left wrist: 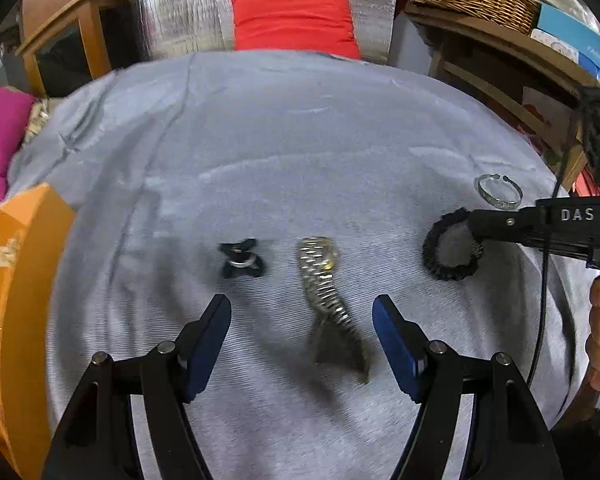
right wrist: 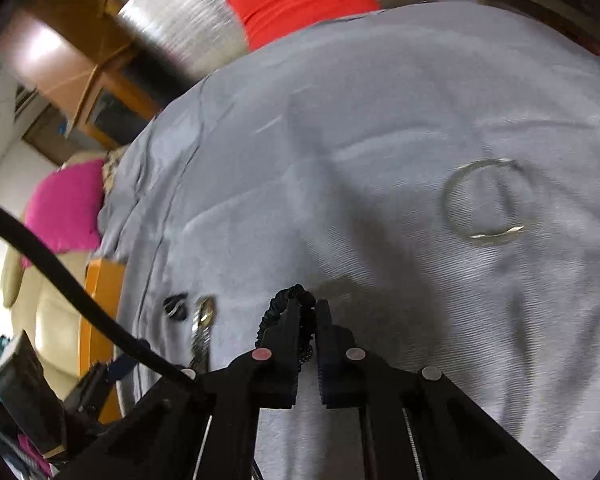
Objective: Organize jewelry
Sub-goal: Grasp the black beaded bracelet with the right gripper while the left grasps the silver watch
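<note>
Four pieces lie across the grey-covered table [left wrist: 300, 140]: a black ring holder [left wrist: 241, 263], a metal watch [left wrist: 326, 284] between the spread left gripper [left wrist: 302, 310], a black scrunchie [left wrist: 452, 246] pinched by the right gripper [right wrist: 309, 310], and a silver bangle [left wrist: 499, 191] nearest the right edge.

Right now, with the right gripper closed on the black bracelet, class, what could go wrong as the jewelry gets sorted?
1. The right gripper pinches only one edge of the black beaded stretch bracelet, so it may slip free when lifted.
2. The open silver cuff bangle lies close beside that gripper and could be knocked.
3. The open left gripper straddles the metal-link wristwatch; its band may sag.
</note>
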Tool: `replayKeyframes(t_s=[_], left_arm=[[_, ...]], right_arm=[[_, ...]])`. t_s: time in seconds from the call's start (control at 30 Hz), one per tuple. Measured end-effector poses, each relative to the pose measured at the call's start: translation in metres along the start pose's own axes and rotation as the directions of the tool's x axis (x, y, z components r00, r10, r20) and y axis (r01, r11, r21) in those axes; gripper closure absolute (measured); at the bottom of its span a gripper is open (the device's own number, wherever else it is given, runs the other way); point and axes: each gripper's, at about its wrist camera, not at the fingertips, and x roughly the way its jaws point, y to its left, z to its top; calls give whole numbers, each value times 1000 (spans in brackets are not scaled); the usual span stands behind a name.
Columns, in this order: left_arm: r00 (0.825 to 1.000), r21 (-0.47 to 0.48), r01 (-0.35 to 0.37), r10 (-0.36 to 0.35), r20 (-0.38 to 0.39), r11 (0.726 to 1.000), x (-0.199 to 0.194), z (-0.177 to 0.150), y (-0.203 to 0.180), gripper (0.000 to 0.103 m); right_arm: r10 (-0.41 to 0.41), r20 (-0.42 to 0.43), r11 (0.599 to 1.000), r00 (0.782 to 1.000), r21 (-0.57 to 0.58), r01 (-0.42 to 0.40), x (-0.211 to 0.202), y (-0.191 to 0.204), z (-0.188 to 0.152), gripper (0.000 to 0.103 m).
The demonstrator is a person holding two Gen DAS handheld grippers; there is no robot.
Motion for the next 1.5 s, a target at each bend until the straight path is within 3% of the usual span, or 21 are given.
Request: replayKeyframes(t_s=[0.13, 0.23, 0.4, 0.6, 0.9, 1.37, 1.43, 1.5], left_arm=[[994, -65, 65, -71, -78, 996, 23, 3, 1, 30], [994, -78, 71, -77, -77, 994, 28, 2, -1, 43], [996, -66, 60, -64, -60, 996, 27, -1, -1, 83], [995, -83, 89, -92, -32, 993, 18, -3, 4, 97], [986, -78, 151, -145, 77, 985, -12, -5, 11, 98], [991, -59, 130, -129, 21, 990, -7, -7, 14, 97], [990, -76, 140, -141, -9, 987, -1, -7, 16, 89], [988, -95, 148, -152, -40, 984, 4, -9, 18, 59]], right_arm=[[-16, 2, 999, 1000, 46, 16, -1, -11, 2, 95], [-15, -10, 999, 1000, 50, 16, 0, -12, 1, 95], [-5, -26, 999, 1000, 52, 7, 3, -11, 0, 95], [-4, -37, 999, 999, 51, 6, 7, -9, -3, 95], [28, 7, 999, 1000, 33, -28, -5, -2, -10, 95], [12, -36, 999, 999, 50, -10, 4, -5, -11, 94], [15, -50, 998, 999, 60, -12, 7, -5, -11, 92], [19, -63, 997, 998, 71, -14, 9, -6, -11, 92]])
